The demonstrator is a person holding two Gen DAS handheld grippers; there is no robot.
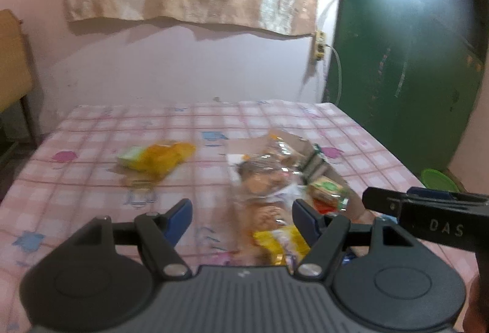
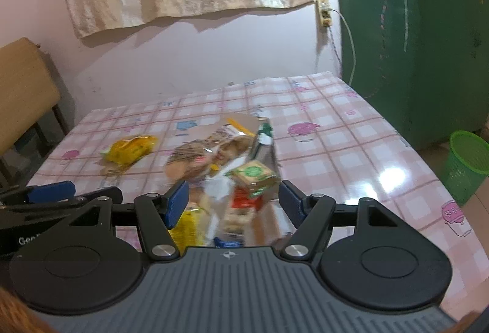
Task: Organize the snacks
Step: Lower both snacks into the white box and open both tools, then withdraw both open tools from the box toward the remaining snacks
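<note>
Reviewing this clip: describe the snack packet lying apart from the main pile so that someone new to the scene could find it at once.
Start at the pink checked tablecloth that covers the table. Near its middle lies a blurred pile of snacks; look to the left of it, toward the wooden chair. There the yellow packet lies alone, clear of the pile, bright yellow-orange with a pale green end.

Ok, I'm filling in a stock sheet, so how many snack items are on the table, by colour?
Yellow packets: 2
Clear bag of biscuits: 1
Tan box with green label: 1
Red packet: 1
Green-and-white packet: 1
Total: 6 that I can tell apart; the heap is blurred and may hide more.
</note>
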